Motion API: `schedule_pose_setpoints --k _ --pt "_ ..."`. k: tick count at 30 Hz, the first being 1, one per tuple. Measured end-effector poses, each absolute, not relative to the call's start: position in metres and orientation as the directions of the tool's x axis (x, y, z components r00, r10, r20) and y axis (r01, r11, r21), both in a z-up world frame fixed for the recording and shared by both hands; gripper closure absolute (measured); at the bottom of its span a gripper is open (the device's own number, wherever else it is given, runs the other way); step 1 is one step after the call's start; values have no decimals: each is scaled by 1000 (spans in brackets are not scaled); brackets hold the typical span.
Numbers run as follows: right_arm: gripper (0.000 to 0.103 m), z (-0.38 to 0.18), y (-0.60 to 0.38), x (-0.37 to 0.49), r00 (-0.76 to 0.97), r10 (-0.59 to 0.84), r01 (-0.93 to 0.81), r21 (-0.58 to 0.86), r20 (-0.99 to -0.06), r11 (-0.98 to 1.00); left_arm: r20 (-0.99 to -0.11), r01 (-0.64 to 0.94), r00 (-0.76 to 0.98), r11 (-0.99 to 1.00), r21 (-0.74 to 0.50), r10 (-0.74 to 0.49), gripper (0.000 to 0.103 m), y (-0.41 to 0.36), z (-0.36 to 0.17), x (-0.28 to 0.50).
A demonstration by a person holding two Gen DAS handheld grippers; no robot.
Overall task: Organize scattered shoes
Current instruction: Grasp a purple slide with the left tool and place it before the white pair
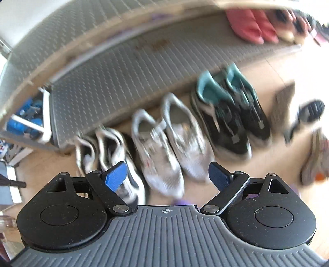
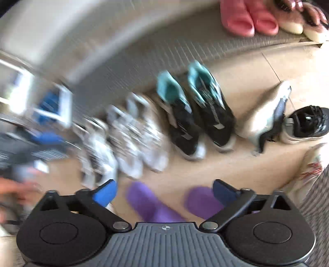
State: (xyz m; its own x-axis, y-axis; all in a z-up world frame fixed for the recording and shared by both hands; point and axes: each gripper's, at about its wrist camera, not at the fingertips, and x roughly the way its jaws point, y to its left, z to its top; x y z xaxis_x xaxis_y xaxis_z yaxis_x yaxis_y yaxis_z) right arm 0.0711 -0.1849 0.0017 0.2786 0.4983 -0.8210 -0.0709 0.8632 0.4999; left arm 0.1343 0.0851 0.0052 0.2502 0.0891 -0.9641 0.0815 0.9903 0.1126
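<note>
**Shoes lined up at the foot of a low rack**

Tan floor tiles [image 2: 257,164] run up to a grey ribbed shelf [image 1: 127,67] of a low shoe rack, and both wrist views are smeared by blur. Three pairs of sneakers stand side by side on the floor along the shelf's front edge, toes pointing toward the cameras. At the left end is a black-and-white pair [image 1: 107,156], next a white-and-grey pair [image 1: 170,143], then a black pair with teal lining [image 1: 230,117]. To the right of that row, a grey shoe [image 2: 265,119] lies tipped on its side, with a black shoe [image 2: 308,123] just beside it and apart from the row. Another light shoe with red markings [image 2: 314,162] sits at the right edge, mostly cut off. On the shelf's far right stand pink slippers [image 2: 248,18] and, beside them, a cream pair with dark fuzzy tops [image 2: 302,22].

Left hand-held gripper [image 1: 167,176] hovers above the white-and-grey pair with its blue fingers [image 1: 116,175] spread wide and nothing between them. Right hand-held gripper [image 2: 164,193] is likewise spread apart and empty, held over a pair of purple slippers [image 2: 148,201] on the floor close beneath it. Blue and white items [image 1: 28,119] sit in a compartment at the rack's left end, too blurred to identify.
</note>
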Motion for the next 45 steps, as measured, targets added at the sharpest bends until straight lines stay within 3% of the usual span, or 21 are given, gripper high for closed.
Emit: schedule_pose_setpoints --k 3,5,10,13,19,27,33,36,41,45 --pt "9 -19 -189 67 186 377 76 395 -908 915 -967 56 238 993 104 88 12 81 2 100" --pt "13 -19 -186 72 183 406 17 416 -895 909 -980 5 190 998 67 65 13 75 -7 63" --pt "8 1 -196 66 267 413 33 436 -871 899 -995 -97 82 994 42 50 12 62 -29 11" --pt "8 -2 -207 65 287 470 71 508 -835 858 -999 -248 37 969 11 21 11 64 -47 4" --pt "8 6 -216 67 290 463 78 503 -838 861 -986 -608 11 782 -138 -165 10 81 -110 5" --pt "8 1 -208 77 242 452 29 472 -859 881 -994 -732 -76 681 0 -82 9 84 -182 19" --pt "8 -2 -194 83 199 462 -42 463 -864 885 -992 -688 -117 725 47 -47 0 73 -226 33" --pt "8 -5 -193 86 180 470 -43 470 -864 881 -990 -600 -137 799 51 -39 4 70 -240 37" --pt "7 -6 -192 87 187 457 -29 460 -870 887 -992 -407 -79 905 122 98 6 86 -208 20" --pt "7 -8 -181 83 178 459 -62 456 -870 888 -992 -375 -100 921 105 73 5 117 -199 -1"
